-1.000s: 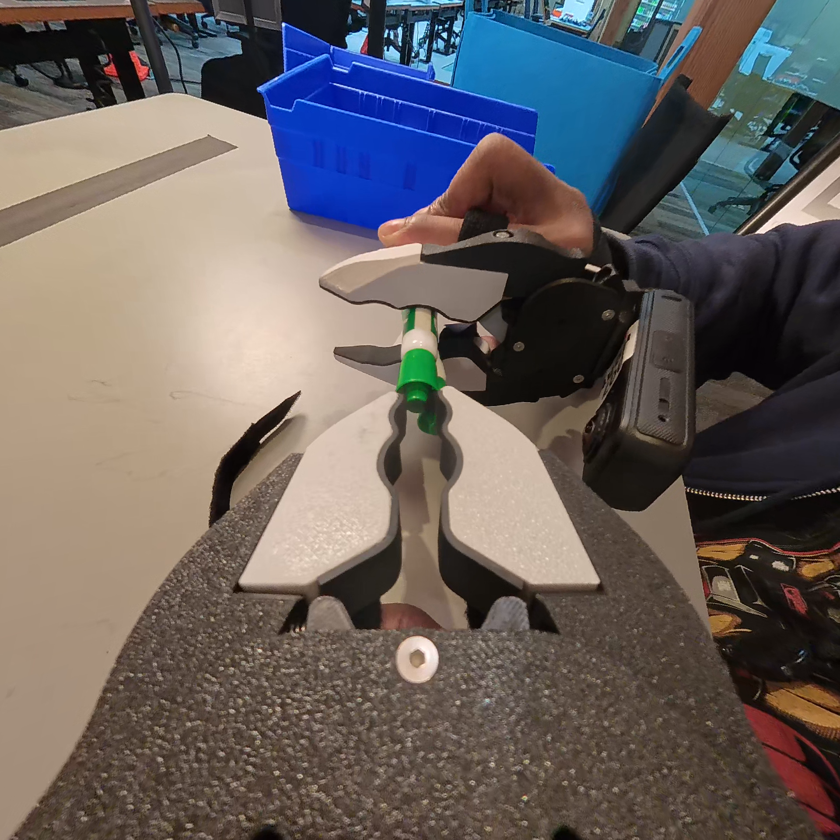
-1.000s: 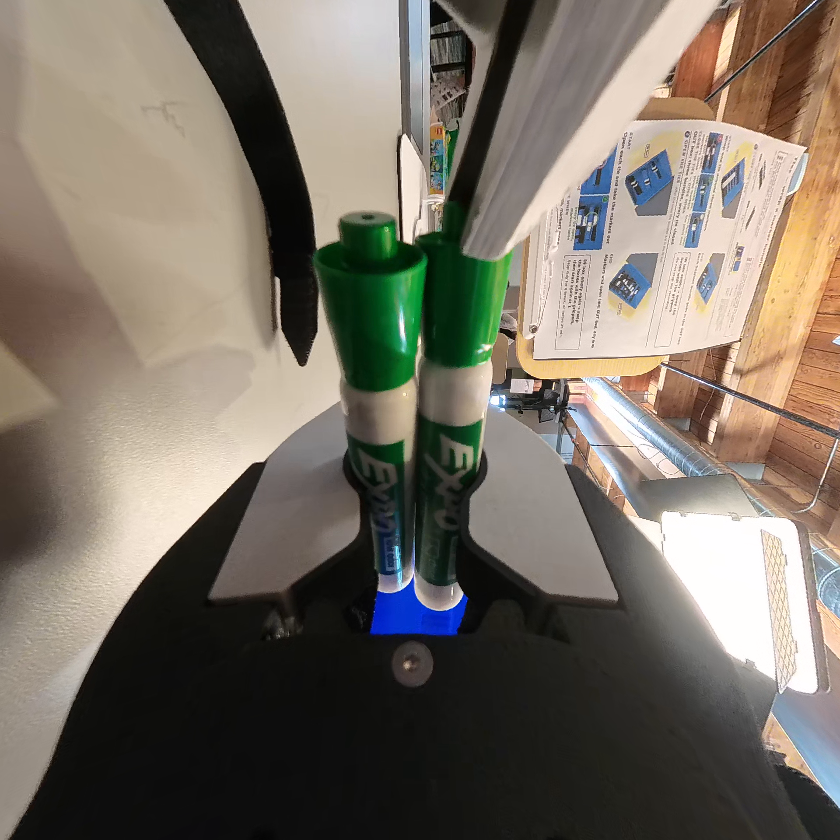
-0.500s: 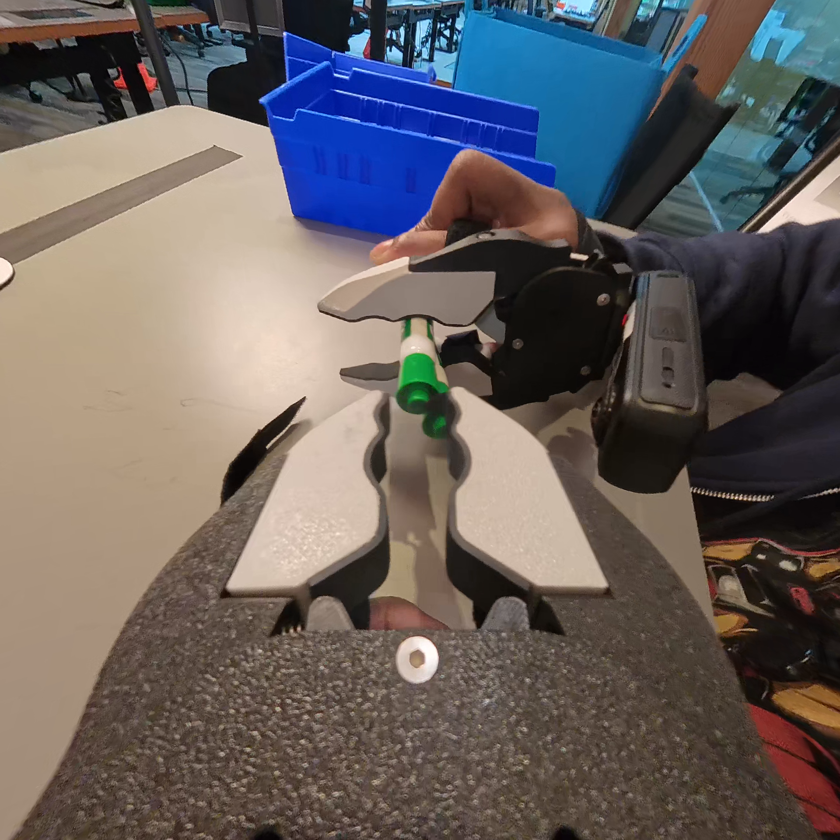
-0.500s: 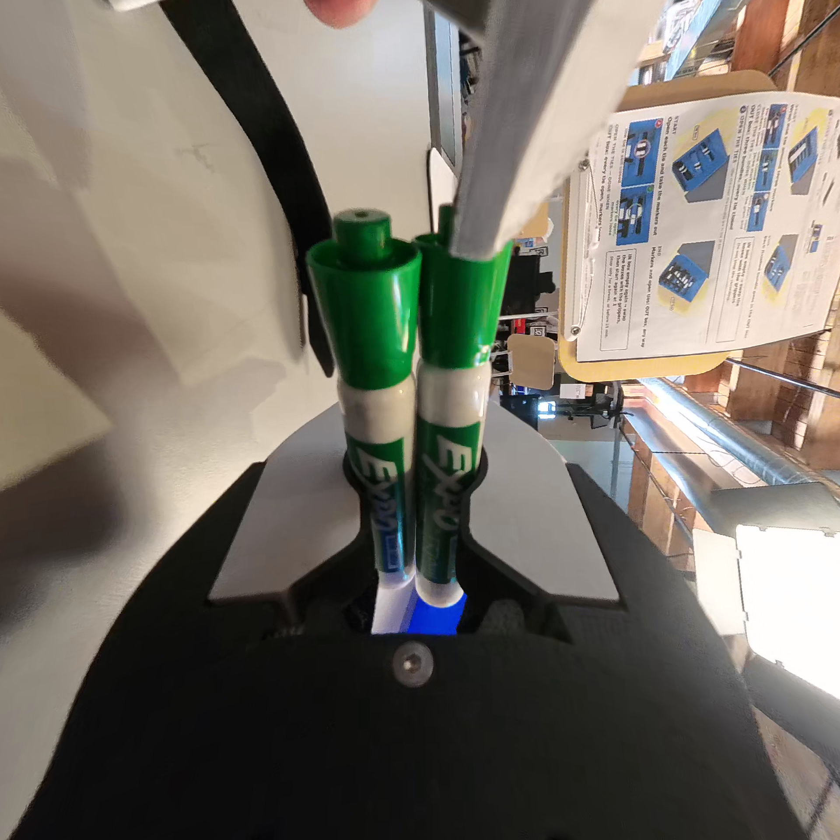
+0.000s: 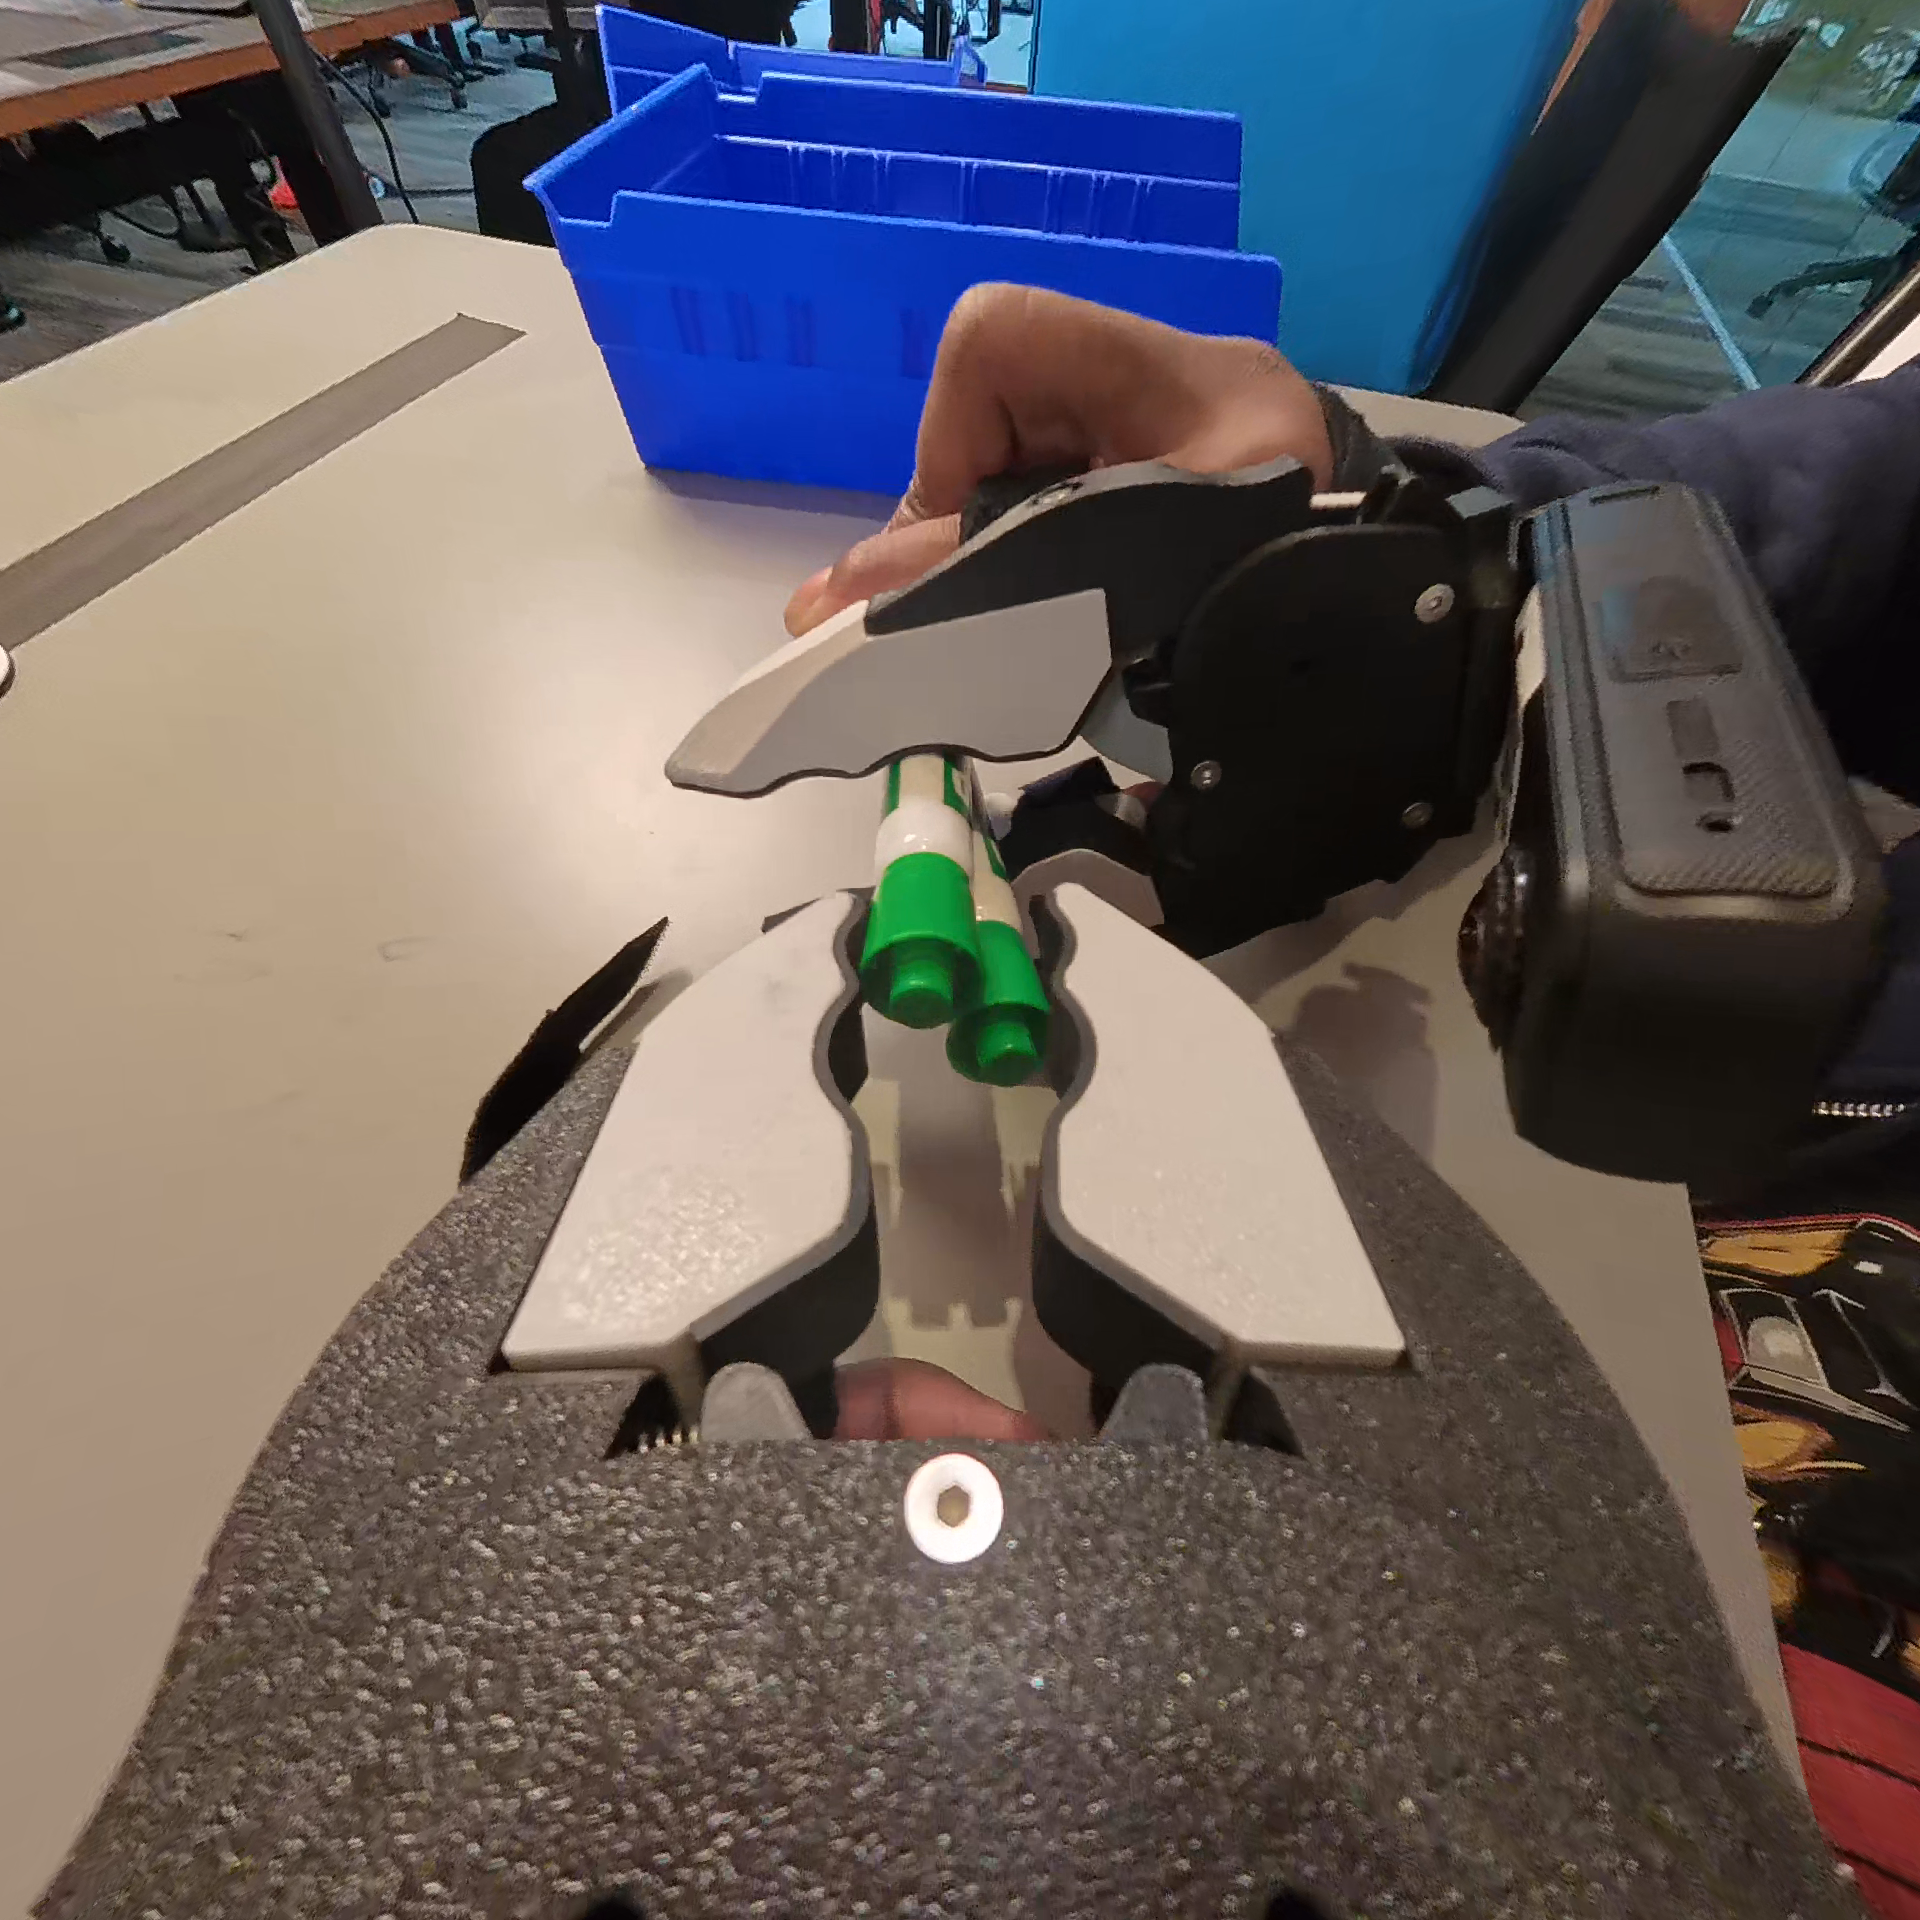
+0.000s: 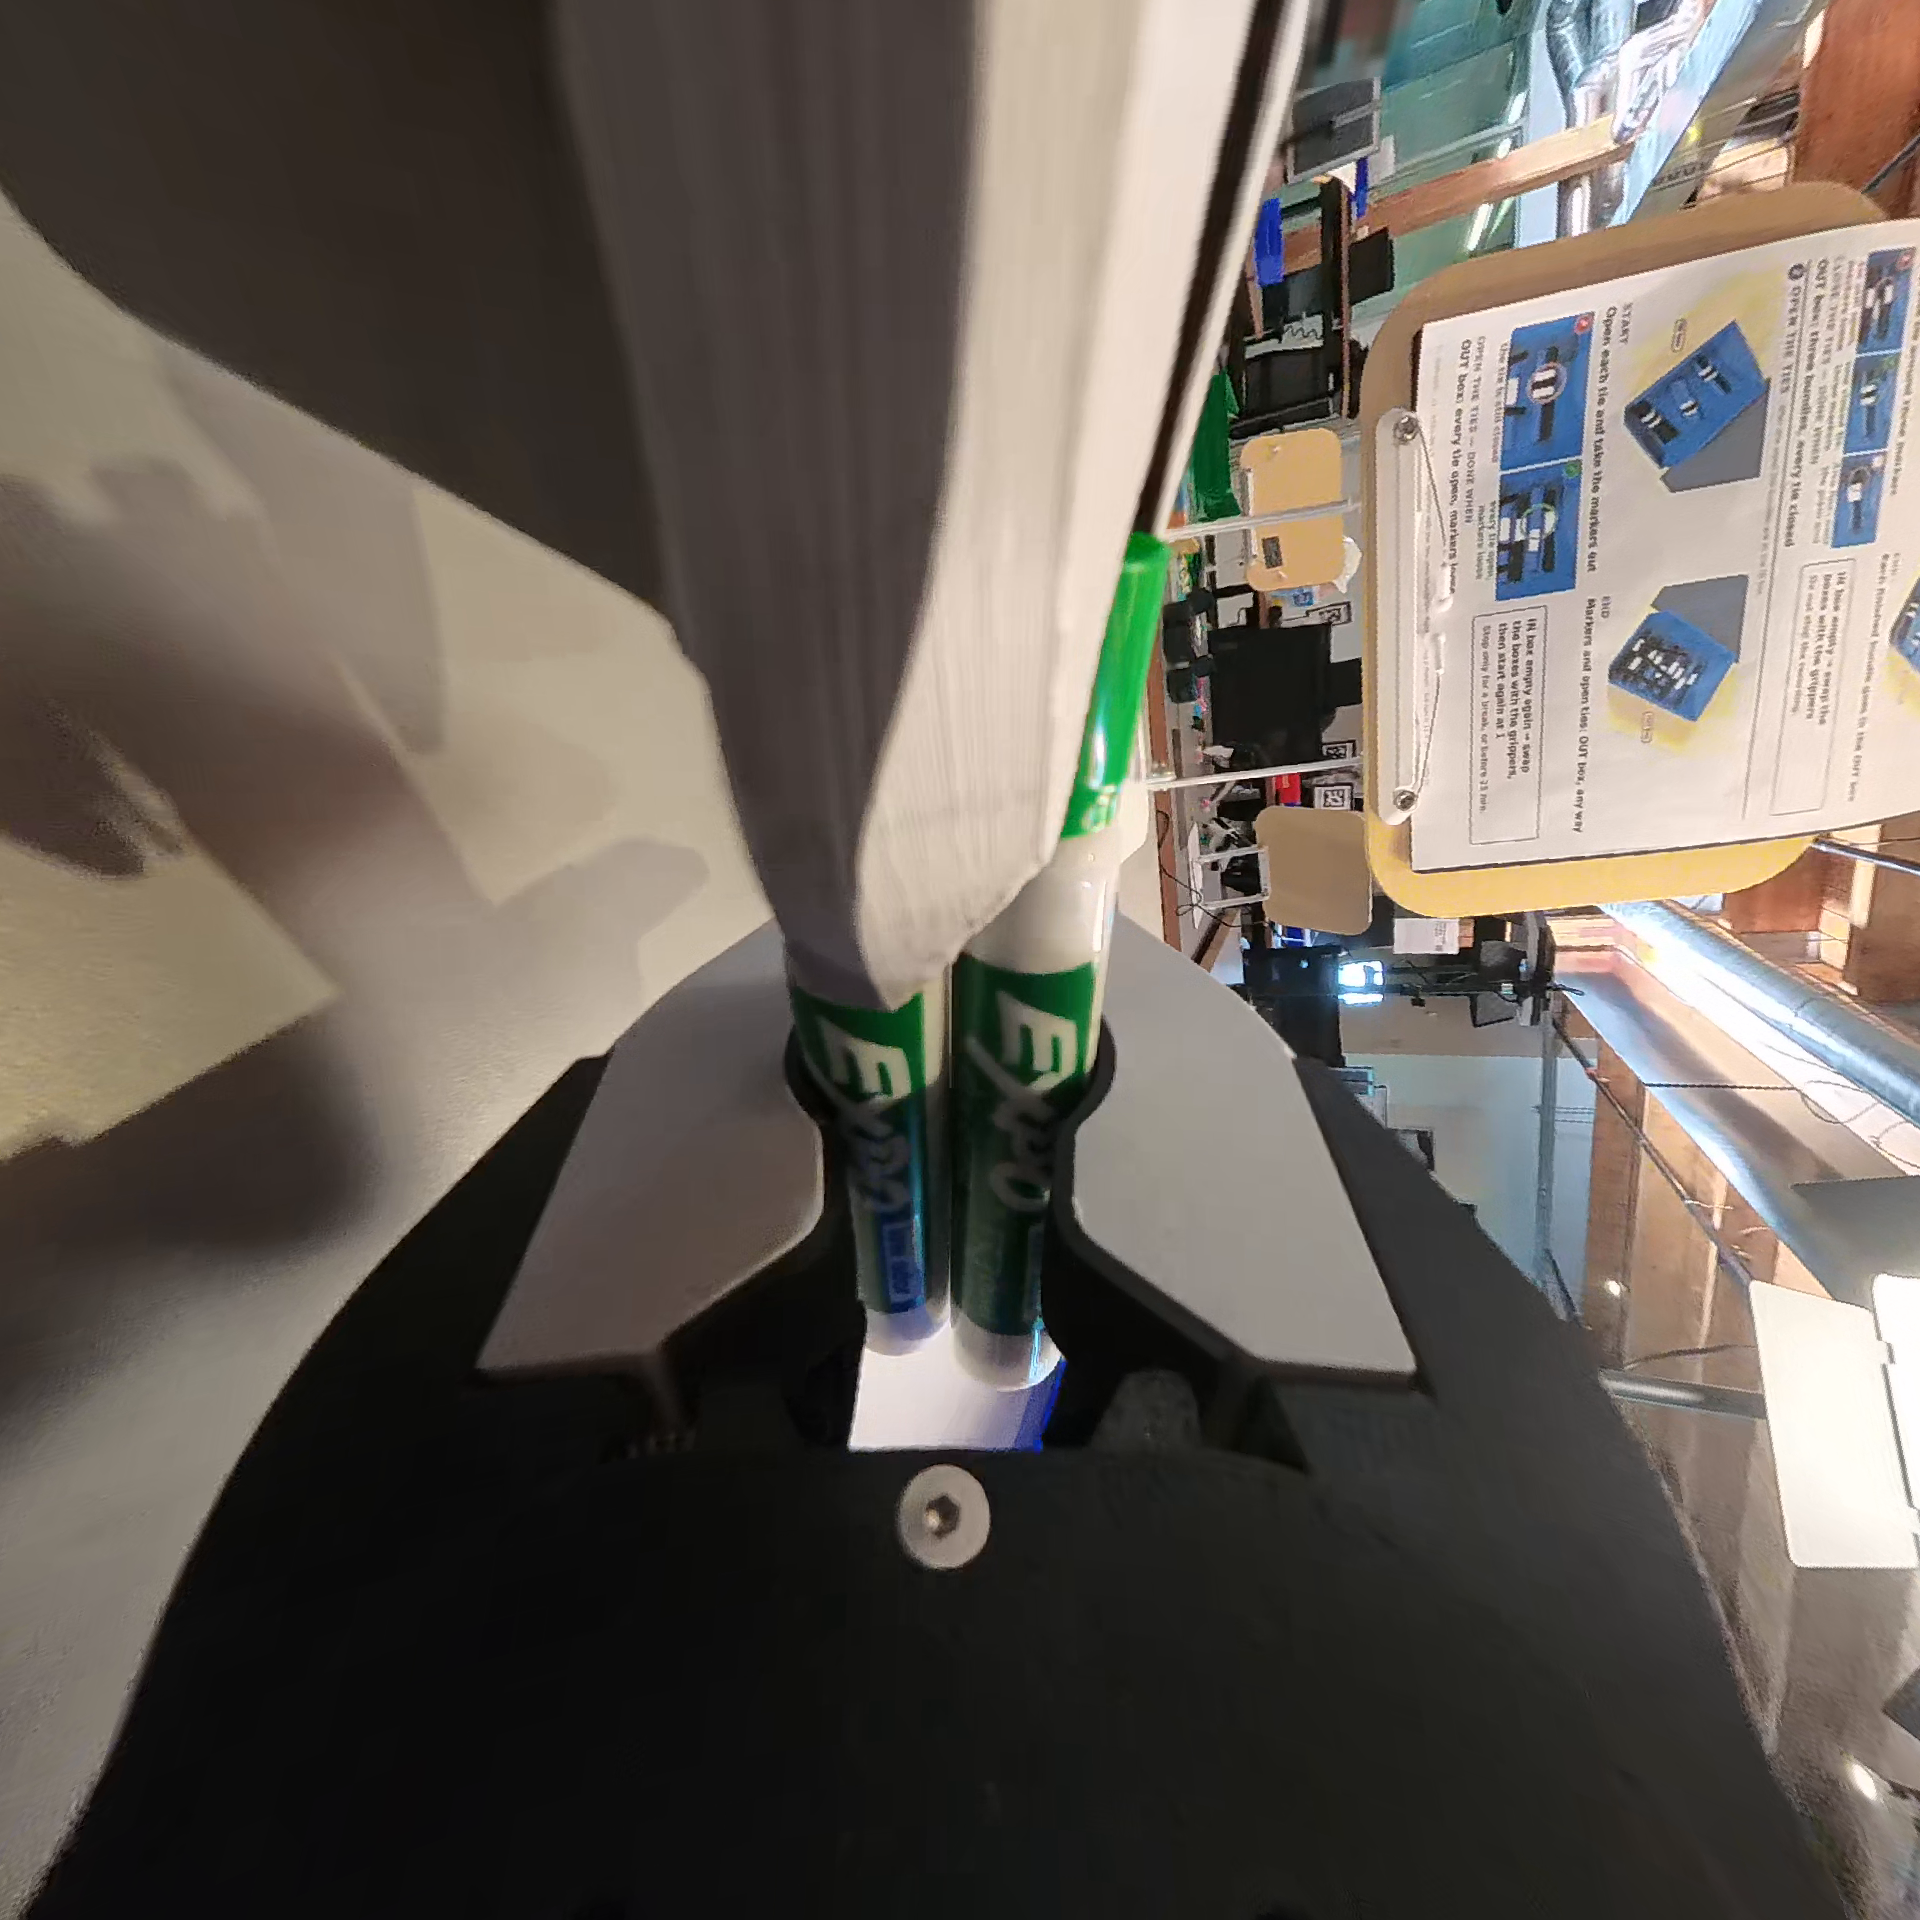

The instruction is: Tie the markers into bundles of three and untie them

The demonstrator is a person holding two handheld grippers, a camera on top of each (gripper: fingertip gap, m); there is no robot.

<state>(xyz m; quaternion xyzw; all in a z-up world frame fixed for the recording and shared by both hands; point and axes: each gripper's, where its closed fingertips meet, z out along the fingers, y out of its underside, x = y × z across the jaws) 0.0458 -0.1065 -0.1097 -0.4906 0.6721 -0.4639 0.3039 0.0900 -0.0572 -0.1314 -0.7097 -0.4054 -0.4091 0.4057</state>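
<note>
My right gripper (image 6: 951, 997) is shut on two green markers (image 6: 1023, 1091), side by side, barrels pressed between its pads. In the left wrist view a person's hand holds this right gripper (image 5: 935, 800) sideways above the table, and the markers' (image 5: 920, 935) caps point toward the camera. My left gripper (image 5: 945, 920) is open. The two caps sit in the notch between its fingertips, with a gap at each side. In the right wrist view one left finger (image 6: 935, 520) covers the caps. A black strap (image 5: 561, 1049) lies on the grey table (image 5: 312, 779) left of my left gripper.
A blue bin (image 5: 904, 312) stands at the back of the table, with a blue panel behind it. A clipboard with an instruction sheet (image 6: 1662, 561) shows in the right wrist view. The person's dark sleeve (image 5: 1714, 468) is at the right.
My left gripper's jaws have opened wider and moved forward around the marker caps. In the right wrist view the left finger now covers the caps. The right gripper's hold is unchanged.
</note>
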